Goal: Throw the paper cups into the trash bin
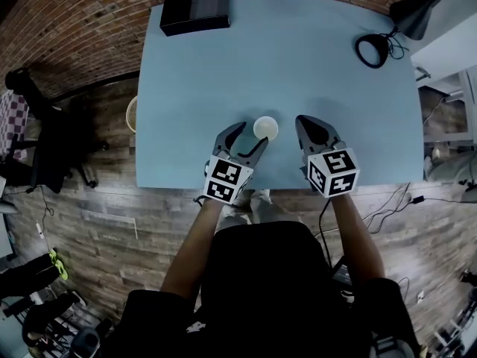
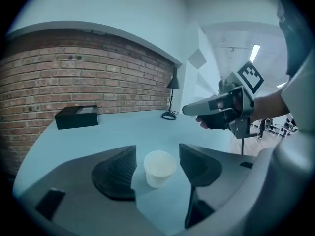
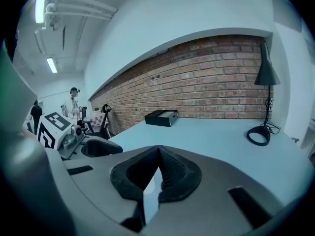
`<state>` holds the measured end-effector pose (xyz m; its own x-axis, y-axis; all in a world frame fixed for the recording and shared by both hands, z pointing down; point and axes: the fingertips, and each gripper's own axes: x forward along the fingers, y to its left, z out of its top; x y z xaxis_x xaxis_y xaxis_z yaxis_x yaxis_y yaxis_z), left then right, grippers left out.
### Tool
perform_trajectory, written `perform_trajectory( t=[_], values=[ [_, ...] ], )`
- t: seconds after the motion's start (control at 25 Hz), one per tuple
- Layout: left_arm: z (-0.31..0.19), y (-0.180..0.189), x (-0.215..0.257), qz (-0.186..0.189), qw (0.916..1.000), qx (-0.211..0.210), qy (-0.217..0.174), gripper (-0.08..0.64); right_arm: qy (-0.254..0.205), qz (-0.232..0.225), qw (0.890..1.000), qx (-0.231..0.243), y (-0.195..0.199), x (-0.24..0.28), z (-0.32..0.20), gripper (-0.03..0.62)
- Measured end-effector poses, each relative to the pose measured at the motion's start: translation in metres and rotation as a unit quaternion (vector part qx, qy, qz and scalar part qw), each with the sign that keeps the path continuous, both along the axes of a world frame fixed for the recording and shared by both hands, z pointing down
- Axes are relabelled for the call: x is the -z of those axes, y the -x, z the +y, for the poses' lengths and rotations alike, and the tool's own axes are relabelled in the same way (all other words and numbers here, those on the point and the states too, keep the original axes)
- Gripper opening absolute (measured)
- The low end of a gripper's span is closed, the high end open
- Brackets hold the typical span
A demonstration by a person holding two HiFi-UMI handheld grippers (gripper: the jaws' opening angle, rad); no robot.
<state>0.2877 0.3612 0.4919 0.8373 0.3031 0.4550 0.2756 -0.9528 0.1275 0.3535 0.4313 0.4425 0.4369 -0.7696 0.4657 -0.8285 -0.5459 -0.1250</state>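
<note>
One white paper cup [image 1: 265, 127] stands mid-frame on the light-blue tabletop [image 1: 298, 66], between the parted jaws of the left claw [image 1: 249, 140], which do not touch it. The right claw [image 1: 317, 131] beside it is closed and empty. One black box [image 1: 195, 9] sits upper left, one black desk lamp [image 1: 417, 13] upper right.

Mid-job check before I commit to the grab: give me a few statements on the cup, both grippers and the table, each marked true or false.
1. The paper cup stands upright between the jaws of the left gripper. True.
2. The left gripper's pads are clamped on the cup. False: the jaws are apart, with a gap on each side of the cup.
3. The right gripper is shut and holds nothing. True.
4. The black box sits right beside the cup. False: it lies at the far left corner of the table, well away from the cup.
</note>
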Motion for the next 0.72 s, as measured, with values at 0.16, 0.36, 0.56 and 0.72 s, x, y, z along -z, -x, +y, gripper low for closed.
perform_trajectory(
  t=[0.16, 0.36, 0.56, 0.72],
  values=[
    [0.014, -0.012, -0.023, -0.023, 0.9995, -0.022, -0.01, 0.326, 0.011, -0.01, 1.0, -0.003, -0.006, -0.013, 0.007, -0.005],
    [0.019, -0.029, -0.047, -0.029, 0.9994, -0.019, -0.009, 0.42, 0.03, -0.024, 0.999, 0.002, -0.007, -0.036, 0.011, -0.005],
    [0.033, -0.037, -0.071, -0.044, 0.9976, -0.044, -0.032, 0.518, 0.047, -0.026, 0.998, 0.01, -0.01, -0.052, 0.018, -0.005],
    [0.039, -0.042, -0.09, -0.053, 0.9968, -0.051, -0.031, 0.551, 0.05, -0.033, 0.998, 0.009, -0.015, -0.061, 0.02, -0.005]
  ],
)
